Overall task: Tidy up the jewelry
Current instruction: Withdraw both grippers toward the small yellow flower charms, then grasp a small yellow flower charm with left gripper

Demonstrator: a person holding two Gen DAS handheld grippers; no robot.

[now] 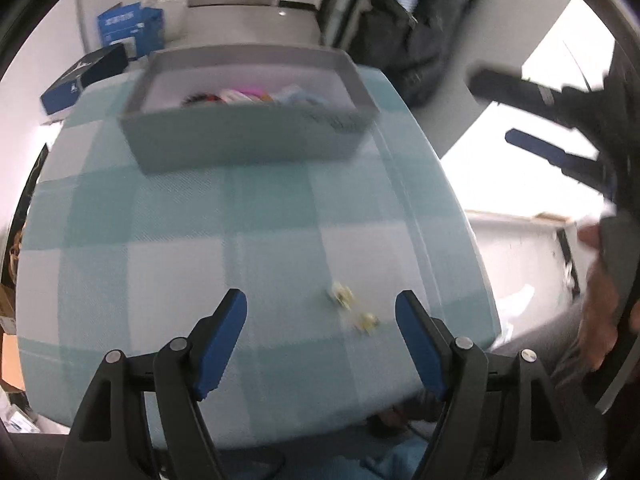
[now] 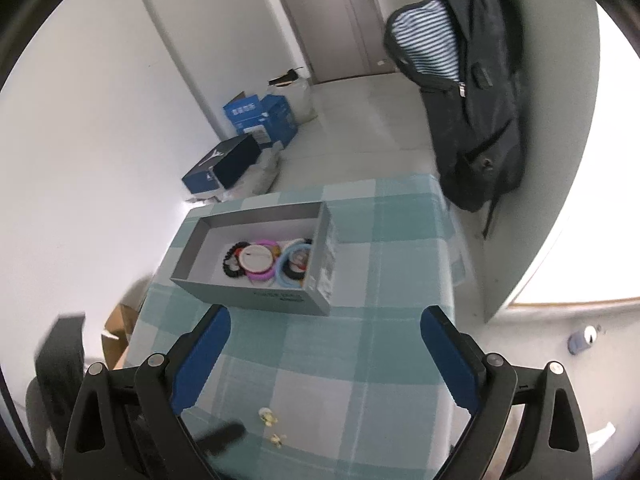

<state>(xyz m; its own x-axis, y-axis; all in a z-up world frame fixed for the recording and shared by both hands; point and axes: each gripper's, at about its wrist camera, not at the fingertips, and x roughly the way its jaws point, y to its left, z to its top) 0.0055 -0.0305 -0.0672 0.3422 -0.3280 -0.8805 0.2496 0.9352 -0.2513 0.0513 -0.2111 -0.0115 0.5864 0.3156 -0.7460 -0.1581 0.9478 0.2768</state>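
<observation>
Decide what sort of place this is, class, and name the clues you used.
Probably a room in a home, or perhaps a small office: a backpack hangs on the wall, cardboard boxes sit on the tiled floor by a door, and a checked tablecloth covers the table.

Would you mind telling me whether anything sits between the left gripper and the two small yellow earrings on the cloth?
Nothing visible does: the left gripper is open, with the earrings on bare checked cloth between its fingers.
</observation>
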